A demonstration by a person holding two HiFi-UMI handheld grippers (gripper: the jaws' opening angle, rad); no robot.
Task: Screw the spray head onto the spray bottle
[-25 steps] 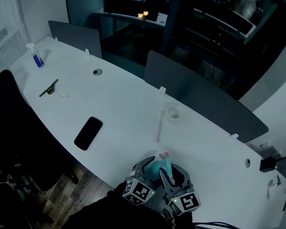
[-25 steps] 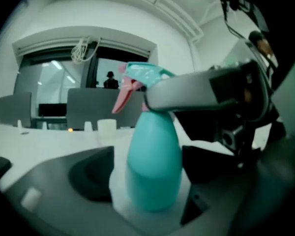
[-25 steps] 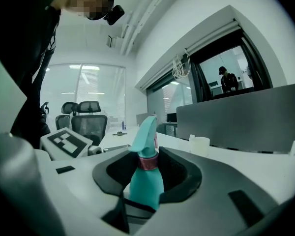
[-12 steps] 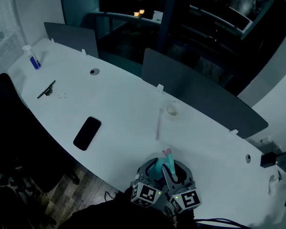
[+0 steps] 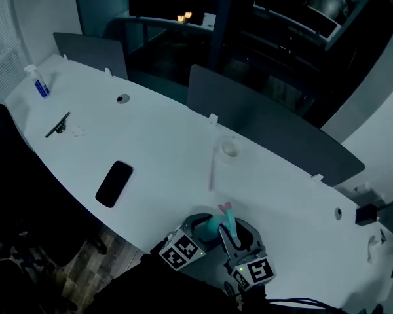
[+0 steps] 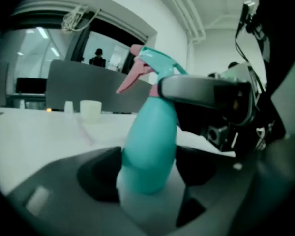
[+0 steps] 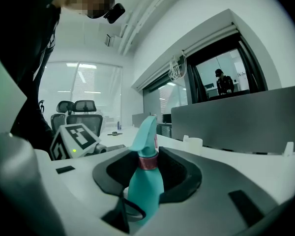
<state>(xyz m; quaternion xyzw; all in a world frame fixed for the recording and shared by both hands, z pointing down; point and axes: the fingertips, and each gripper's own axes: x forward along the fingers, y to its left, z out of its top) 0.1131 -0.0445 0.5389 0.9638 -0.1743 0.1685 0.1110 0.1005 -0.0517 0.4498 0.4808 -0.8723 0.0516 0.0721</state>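
Over the near edge of the table (image 5: 150, 136), the left gripper (image 6: 147, 173) has just been closing and now clamps the body of the teal spray bottle (image 6: 150, 141), held roughly upright. The right gripper (image 7: 147, 170) pinches the spray head (image 7: 146, 132) at its pink collar. Beyond lie a thin white stick (image 5: 212, 167), a cup (image 5: 230, 148) and a dark phone (image 5: 114, 183)

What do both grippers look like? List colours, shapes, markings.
The left gripper and right gripper are grey, with broad curved tongs lined with black pads. Each carries a cube of black-and-white square markers. A green light glows by the left cube. Clothing is dark. The left tongs have just been closing, bottle between them.
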